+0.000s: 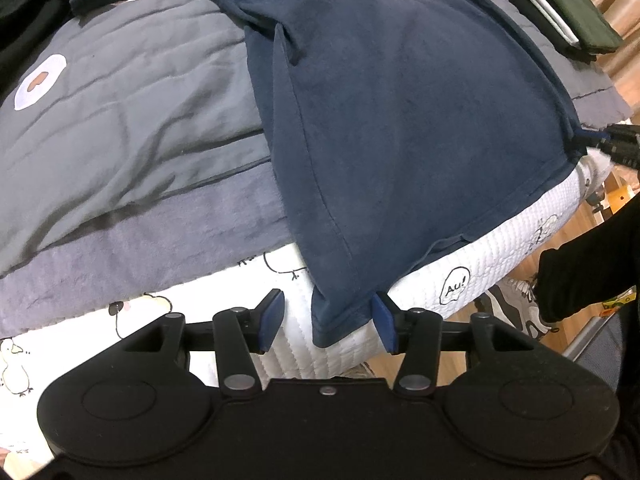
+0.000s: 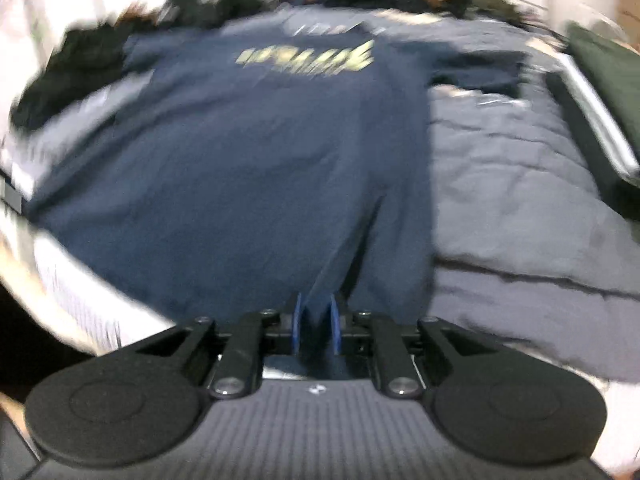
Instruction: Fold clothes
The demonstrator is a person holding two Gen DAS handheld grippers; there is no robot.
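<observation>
Shirt (image 1: 400,120) is lying flat on the bed (image 1: 120,120), looking soft and limp, best gripped at its hem corners: right gripper (image 2: 316,330) is pinching one corner, left gripper (image 1: 328,322) is straddling the other, unclenched.

A speech bubble (image 1: 456,285) drawn on the white mattress side (image 1: 516,224) says "Au!". The yellow print (image 2: 308,58) on the blue shirt (image 2: 240,168) is too blurry to read.

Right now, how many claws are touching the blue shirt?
1. The right claw pinches the blue shirt's hem. The left claw is open around the other corner, not squeezing it yet.
</observation>
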